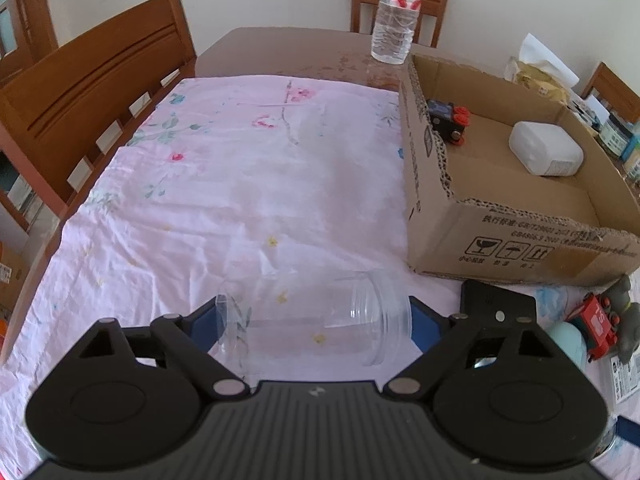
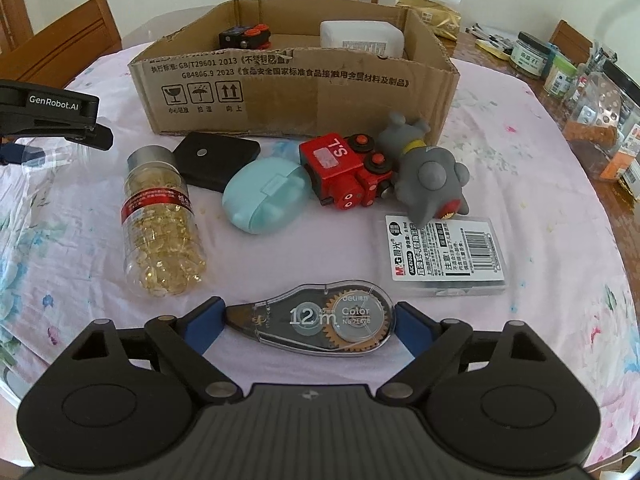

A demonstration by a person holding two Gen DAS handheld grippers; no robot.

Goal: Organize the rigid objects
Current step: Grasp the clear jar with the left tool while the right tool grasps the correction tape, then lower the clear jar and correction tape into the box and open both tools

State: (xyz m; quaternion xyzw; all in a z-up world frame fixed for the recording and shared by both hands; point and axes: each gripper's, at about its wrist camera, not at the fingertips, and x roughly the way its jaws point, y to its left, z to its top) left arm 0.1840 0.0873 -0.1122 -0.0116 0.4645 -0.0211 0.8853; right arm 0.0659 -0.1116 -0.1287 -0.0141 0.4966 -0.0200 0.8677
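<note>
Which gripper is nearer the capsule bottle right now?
Left, I'd judge. The left gripper sits just beyond the capsule bottle, straddling a clear jar; the right gripper straddles the correction tape beside its base.

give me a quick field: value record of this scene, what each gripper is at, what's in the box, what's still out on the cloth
left gripper: around a clear plastic jar lying on its side; contact unclear
right gripper: around a correction tape dispenser lying flat; contact unclear
cardboard box: holds a dark toy train and a white container
still on cloth: capsule bottle, black case, light blue case, red toy train, grey toy figure, lead refill case
surface: floral cloth
</note>
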